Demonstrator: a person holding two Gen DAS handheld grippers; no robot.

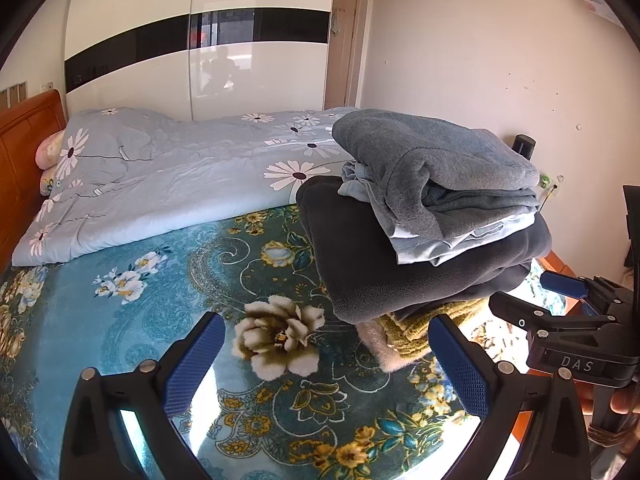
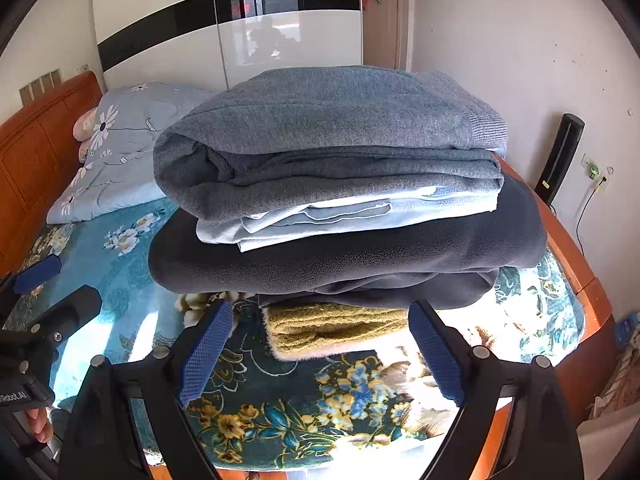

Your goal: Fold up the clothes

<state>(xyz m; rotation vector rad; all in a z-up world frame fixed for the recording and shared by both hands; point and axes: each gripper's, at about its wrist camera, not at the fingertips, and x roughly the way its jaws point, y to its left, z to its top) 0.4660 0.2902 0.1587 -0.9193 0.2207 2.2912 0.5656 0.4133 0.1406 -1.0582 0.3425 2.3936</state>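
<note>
A stack of folded clothes sits on the bed's teal floral blanket (image 1: 160, 312). From the top it holds a grey-blue sweater (image 2: 328, 120), a light blue garment (image 2: 344, 216), a dark grey fleece (image 2: 360, 256) and an olive-yellow knit (image 2: 336, 328). The stack also shows in the left wrist view (image 1: 424, 184). My left gripper (image 1: 326, 360) is open and empty, left of the stack. My right gripper (image 2: 320, 344) is open and empty, just in front of the stack's lower layers. The right gripper shows in the left wrist view (image 1: 560, 296), and the left one in the right wrist view (image 2: 40, 280).
A light blue daisy-print duvet (image 1: 160, 176) lies folded along the far side of the bed. A wooden headboard (image 1: 28, 152) is at the left, the wooden bed edge (image 2: 568, 240) at the right. A white wardrobe (image 1: 200, 60) stands behind. A dark speaker (image 2: 560, 156) stands by the wall.
</note>
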